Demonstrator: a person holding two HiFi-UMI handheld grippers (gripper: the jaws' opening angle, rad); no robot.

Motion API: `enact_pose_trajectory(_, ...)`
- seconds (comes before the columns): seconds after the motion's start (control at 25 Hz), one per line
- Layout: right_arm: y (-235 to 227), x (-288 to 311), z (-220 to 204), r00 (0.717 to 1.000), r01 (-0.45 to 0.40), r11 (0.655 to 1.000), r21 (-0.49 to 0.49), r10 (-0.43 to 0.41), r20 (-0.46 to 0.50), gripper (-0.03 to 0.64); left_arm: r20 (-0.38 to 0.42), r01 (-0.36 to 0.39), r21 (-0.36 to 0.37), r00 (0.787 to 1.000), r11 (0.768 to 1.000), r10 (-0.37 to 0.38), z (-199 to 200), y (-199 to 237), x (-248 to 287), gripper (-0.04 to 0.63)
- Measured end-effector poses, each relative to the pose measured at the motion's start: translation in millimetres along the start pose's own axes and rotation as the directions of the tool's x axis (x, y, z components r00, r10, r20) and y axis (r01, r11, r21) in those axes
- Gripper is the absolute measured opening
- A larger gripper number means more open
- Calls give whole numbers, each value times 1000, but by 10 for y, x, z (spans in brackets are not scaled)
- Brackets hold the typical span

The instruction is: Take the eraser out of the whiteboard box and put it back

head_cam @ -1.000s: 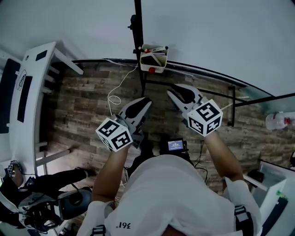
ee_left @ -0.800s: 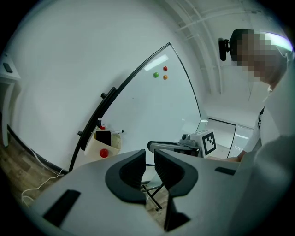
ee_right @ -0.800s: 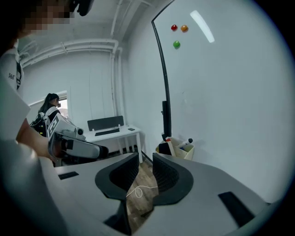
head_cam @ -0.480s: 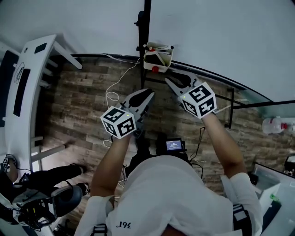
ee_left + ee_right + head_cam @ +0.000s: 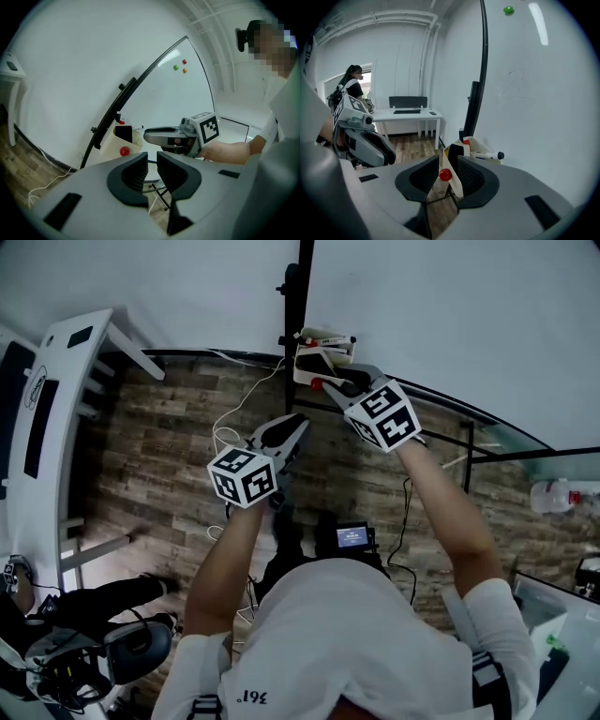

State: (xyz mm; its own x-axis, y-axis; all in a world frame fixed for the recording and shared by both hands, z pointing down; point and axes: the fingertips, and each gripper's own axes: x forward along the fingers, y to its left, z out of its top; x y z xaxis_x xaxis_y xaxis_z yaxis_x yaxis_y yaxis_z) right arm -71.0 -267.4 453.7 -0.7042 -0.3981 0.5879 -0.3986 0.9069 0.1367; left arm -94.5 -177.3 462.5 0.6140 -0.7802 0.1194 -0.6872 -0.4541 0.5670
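Note:
The white whiteboard box (image 5: 317, 362) hangs on the board's lower rim beside the black stand pole. A black eraser (image 5: 456, 152) stands upright in it next to a marker (image 5: 487, 155), and a red knob (image 5: 445, 175) sits on its front. My right gripper (image 5: 330, 381) is just short of the box, and its jaws are opening; the box shows through their gap (image 5: 448, 161) with the pads pressing on nothing. My left gripper (image 5: 296, 424) hovers lower left of the box, with its jaws a narrow gap apart (image 5: 152, 159) and empty.
The whiteboard (image 5: 431, 306) fills the far side, with coloured magnets (image 5: 180, 66) on it. A white desk (image 5: 56, 418) stands at left. A cable (image 5: 232, 427) and a small screen device (image 5: 356, 536) lie on the wood floor. Another person (image 5: 350, 82) stands by the far desk.
My right gripper has moved up and left to the box, rolling as it went, and its jaws stand wider. My left gripper has shifted a little toward the box.

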Motion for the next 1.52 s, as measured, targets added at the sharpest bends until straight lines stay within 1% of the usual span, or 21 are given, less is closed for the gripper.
enact_pose_trajectory(0.24,-137,245,72,999,14,999,-31,-16,-41,154,-11,-15,-23,1000,1000,14,-12,150,34,61)
enact_pose_trajectory(0.52,-260,494,140,996,8,997,-81,-16,-88,190,-13,-5,-35,1000,999,5,-26,144,87,61)
enact_pose_trajectory(0.72,-285,582,134,993,2,996,-91,-13,-116,193,-15,-6,-42,1000,999,5,-26,151,87,61)
enact_pose_trajectory(1.04,-287,653,109,992,-12,995,-101,-1,-129,193,-22,-2,-49,1000,999,1,-63,196,114,61)
enact_pose_trajectory(1.52,-257,624,107,993,-8,991,-136,-8,-117,187,-30,-5,-57,1000,998,3,-109,200,99,61)
